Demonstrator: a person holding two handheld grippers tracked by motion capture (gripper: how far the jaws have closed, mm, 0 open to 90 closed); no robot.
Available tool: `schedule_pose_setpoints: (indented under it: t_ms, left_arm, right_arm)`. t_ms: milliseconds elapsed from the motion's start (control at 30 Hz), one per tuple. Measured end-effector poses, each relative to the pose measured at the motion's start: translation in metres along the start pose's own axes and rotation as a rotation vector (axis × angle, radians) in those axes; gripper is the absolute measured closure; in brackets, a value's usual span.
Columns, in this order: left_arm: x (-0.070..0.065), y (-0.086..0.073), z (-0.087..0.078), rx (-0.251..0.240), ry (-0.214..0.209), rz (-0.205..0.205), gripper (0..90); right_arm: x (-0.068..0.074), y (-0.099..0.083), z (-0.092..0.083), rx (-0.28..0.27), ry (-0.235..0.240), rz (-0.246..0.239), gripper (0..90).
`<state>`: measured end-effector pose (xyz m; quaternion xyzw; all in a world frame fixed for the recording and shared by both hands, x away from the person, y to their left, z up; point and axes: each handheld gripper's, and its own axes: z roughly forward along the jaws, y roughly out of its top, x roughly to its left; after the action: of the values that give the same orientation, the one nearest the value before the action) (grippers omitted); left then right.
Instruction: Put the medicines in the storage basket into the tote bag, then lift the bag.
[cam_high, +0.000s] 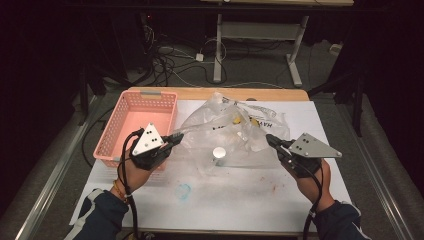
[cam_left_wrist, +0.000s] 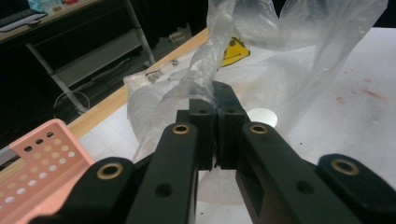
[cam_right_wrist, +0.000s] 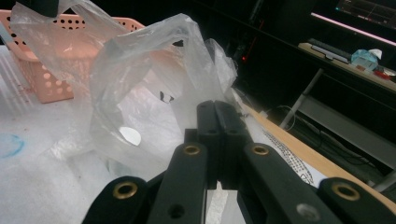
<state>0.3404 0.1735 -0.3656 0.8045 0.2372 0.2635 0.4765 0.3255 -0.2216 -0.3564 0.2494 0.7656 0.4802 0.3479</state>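
**A:** Plastic bag first: where does it lie? It sits on the white surface, just beside the pink basket, on the side away from the basket's open corner by the surface's edge.

**B:** And the step in hand, as I judge it, is pulling the bag's mouth open. Each side of the bag is pinched and drawn outward, so the film stands up in a loose arch.

**A:** The left hand-held gripper has its jaws pressed together on a twisted rope of the bag's film, on the side nearer the basket. The right hand-held gripper is likewise closed tight, with the bag's far edge caught between its jaws, well apart from the basket.

**B:** Inside the bag I can see a small round white cap and something yellow farther in; what they are I cannot tell.

**A:** Next move, I'd say: keep both pinches firm and spread the hands apart evenly, or the thin film may slip or tear.
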Motion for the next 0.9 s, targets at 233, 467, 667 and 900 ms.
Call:
schedule_pose_setpoints:
  t_ms: [233,467,667,900]
  left_arm:
    - [0.005,0.005,0.006,0.003,-0.005,0.001,85.7]
    - [0.017,0.013,0.021,0.002,-0.008,-0.011,85.7]
    - [0.032,0.035,0.037,-0.006,0.005,0.005,85.6]
    - [0.041,0.063,0.050,-0.034,-0.003,0.023,85.6]
  right_arm:
    - [-0.005,0.004,0.006,-0.006,-0.008,-0.004,90.0]
    - [-0.017,0.005,0.017,0.005,-0.028,0.004,90.0]
    - [-0.040,0.006,0.034,0.011,-0.061,0.035,90.0]
    - [-0.066,0.012,0.045,0.004,-0.082,0.095,90.0]
